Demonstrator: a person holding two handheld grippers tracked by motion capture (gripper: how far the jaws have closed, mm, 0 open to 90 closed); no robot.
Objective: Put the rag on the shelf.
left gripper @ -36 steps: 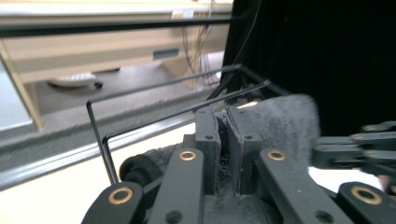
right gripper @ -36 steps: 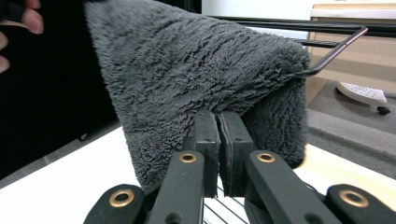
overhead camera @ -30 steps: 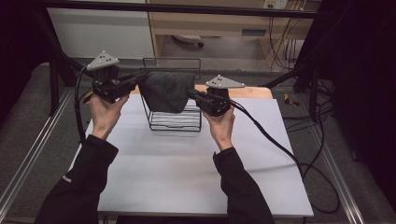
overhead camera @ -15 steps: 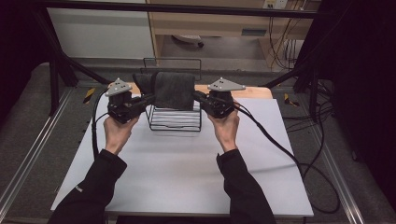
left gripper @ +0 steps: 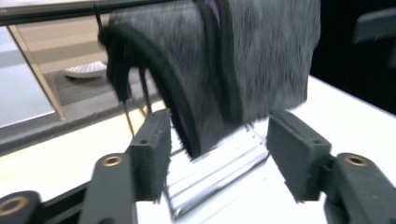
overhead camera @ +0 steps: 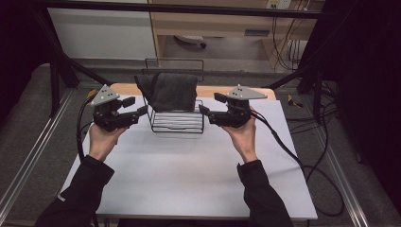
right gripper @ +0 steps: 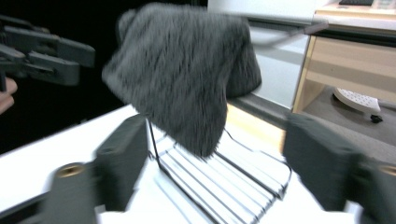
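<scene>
white table [overhead camera: 189,175]; dark cloth [overhead camera: 171,90] draped on wire rack [overhead camera: 177,122] | left gripper [overhead camera: 137,112], right gripper [overhead camera: 206,109]: jaws just opened, holding nothing

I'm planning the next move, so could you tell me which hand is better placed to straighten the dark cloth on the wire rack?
Probably the left. The cloth sags lower toward the left tool, whose open jaws frame that hanging corner. The right tool is open too, beside the rack.

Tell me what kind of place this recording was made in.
Probably a lab or workshop set up for recording. A white table sits inside a black metal frame, loose cables trail off its edge, and a wooden desk stands behind it.
</scene>
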